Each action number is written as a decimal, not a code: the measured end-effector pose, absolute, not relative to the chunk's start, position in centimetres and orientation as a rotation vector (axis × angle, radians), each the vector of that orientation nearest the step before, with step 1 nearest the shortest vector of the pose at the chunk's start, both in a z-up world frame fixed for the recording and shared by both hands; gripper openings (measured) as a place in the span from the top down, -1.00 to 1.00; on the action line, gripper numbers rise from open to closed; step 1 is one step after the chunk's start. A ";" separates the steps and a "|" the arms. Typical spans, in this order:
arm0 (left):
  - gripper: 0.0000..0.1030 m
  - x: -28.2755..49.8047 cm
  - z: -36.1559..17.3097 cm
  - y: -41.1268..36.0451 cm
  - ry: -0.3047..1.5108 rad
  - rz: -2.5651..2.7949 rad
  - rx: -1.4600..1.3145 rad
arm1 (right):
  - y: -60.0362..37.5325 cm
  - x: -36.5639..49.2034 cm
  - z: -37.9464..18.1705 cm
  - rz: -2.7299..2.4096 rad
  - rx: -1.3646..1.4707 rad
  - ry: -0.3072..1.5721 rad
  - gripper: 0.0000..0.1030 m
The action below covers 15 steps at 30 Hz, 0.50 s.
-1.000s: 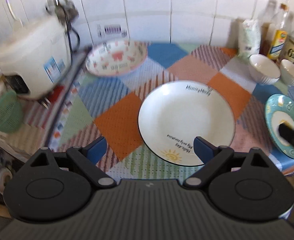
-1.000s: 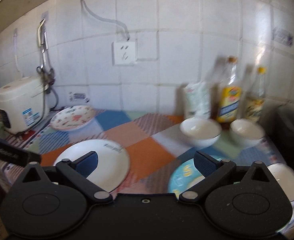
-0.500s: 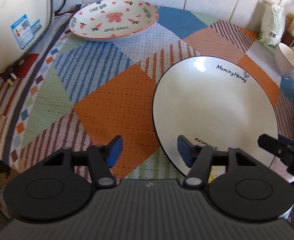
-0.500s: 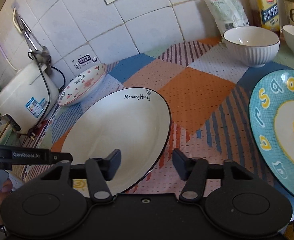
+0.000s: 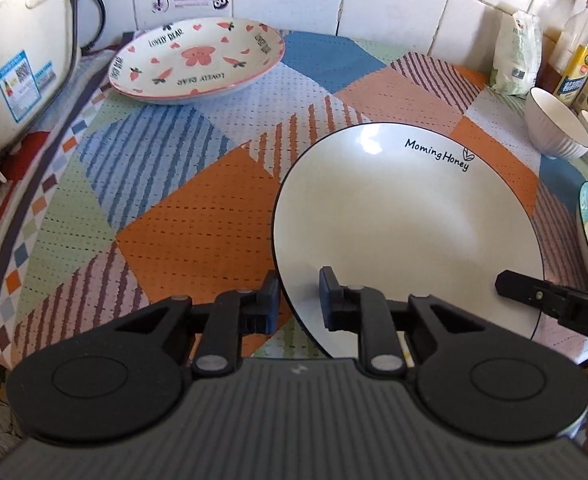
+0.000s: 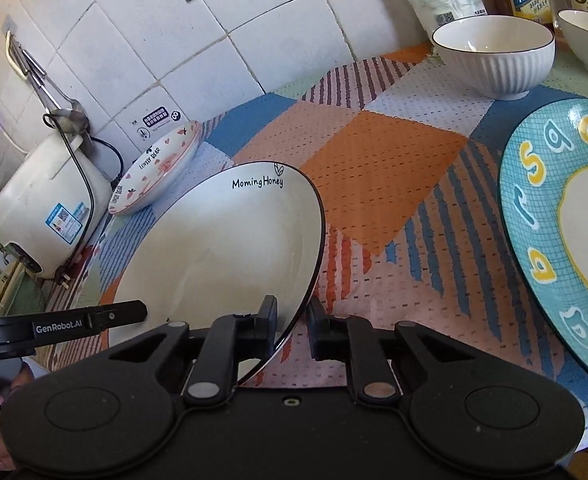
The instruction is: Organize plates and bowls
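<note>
The white "Morning Honey" plate (image 5: 406, 232) lies flat on the patchwork tabletop (image 5: 197, 224), filling the lower right of my left view and the lower left of my right view. I am at the gripping step: my left tongs (image 5: 298, 300) straddle its near-left rim, my right tongs (image 6: 292, 326) its near-right rim, one pad above and one outside the edge on each side. Both sets are narrowed around the rim, but I cannot tell whether the pads already bite.

Next I judge I must pinch both sides firmly and lift level, probably toward the pink "Lovely Bear" plate (image 5: 197, 62) at upper left or the blue egg plate (image 6: 562, 232) at right, to stack.

Half a second ago both tongs gaped much wider and sat a little back from the rim; now they have closed in on it. The plate itself has not shifted.
</note>
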<state>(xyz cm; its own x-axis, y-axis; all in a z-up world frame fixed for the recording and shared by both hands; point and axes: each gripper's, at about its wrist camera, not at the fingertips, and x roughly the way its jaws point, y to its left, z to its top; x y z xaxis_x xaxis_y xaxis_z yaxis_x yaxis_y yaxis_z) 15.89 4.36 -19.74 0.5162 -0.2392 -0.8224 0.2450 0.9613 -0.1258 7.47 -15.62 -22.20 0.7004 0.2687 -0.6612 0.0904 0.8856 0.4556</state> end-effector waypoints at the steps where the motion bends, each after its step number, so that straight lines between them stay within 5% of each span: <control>1: 0.42 16.2 -19.9 4.3 0.996 -0.315 0.007 | -15.6 7.4 -22.2 0.104 0.481 0.793 0.65; 15: 0.42 16.3 -19.6 3.9 1.031 -0.312 -0.003 | -15.8 7.7 -21.9 0.143 0.426 0.790 0.60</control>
